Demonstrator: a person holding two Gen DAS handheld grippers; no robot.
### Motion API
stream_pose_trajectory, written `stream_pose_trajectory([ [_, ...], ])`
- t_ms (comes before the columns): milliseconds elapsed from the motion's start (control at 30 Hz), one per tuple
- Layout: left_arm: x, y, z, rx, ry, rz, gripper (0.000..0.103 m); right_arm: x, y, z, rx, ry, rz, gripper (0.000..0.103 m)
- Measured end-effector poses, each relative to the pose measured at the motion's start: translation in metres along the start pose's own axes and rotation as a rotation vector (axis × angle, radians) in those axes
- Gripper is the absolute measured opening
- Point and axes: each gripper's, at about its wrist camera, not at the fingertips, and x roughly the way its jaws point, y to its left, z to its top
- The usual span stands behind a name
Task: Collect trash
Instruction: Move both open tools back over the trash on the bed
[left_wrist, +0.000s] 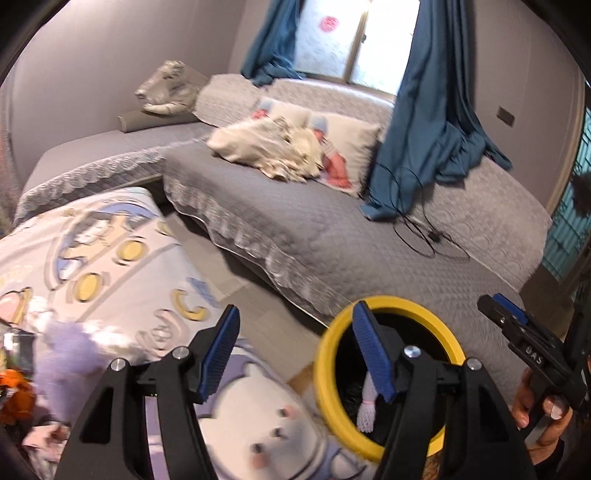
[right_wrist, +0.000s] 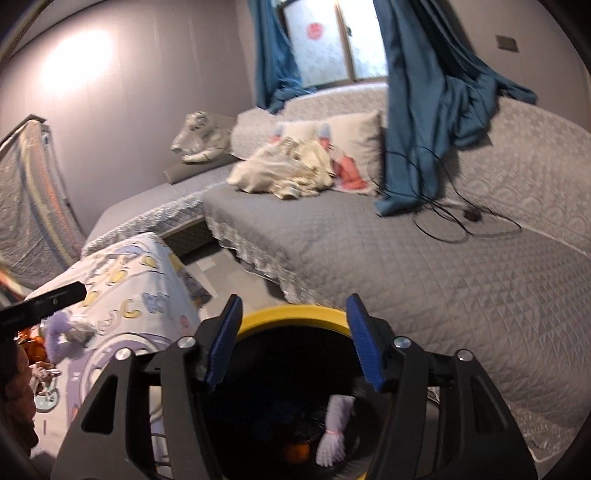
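Left claw stands wide with nothing between its blue pads. Right claw likewise wide and empty, poised over the yellow-rimmed bin at lower centre of its view. Inside the bin: a white foam net sleeve and an orange item. Grey quilted bed behind.

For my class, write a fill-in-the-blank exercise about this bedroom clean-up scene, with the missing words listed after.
1. The bin under the right tongs has a ____ rim.
2. The curtains by the window are ____.
3. A tangled black ____ lies on the grey bed cover.
4. Both the left tongs and the right tongs hold ____ between their pads.

Missing words: yellow; blue; cable; nothing
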Motion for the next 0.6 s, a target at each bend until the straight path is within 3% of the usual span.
stream_pose_trajectory([
  [267, -0.054, 0.066, -0.004, -0.034, -0.054, 0.139, 0.070, 0.000, 0.063, 0.006, -0.093, -0.027, 0.117, 0.061],
  [600, -0.110, 0.148, -0.035, -0.080, -0.059, 0.305, 0.076, 0.012, 0.140, -0.001, -0.204, -0.007, 0.240, 0.065],
])
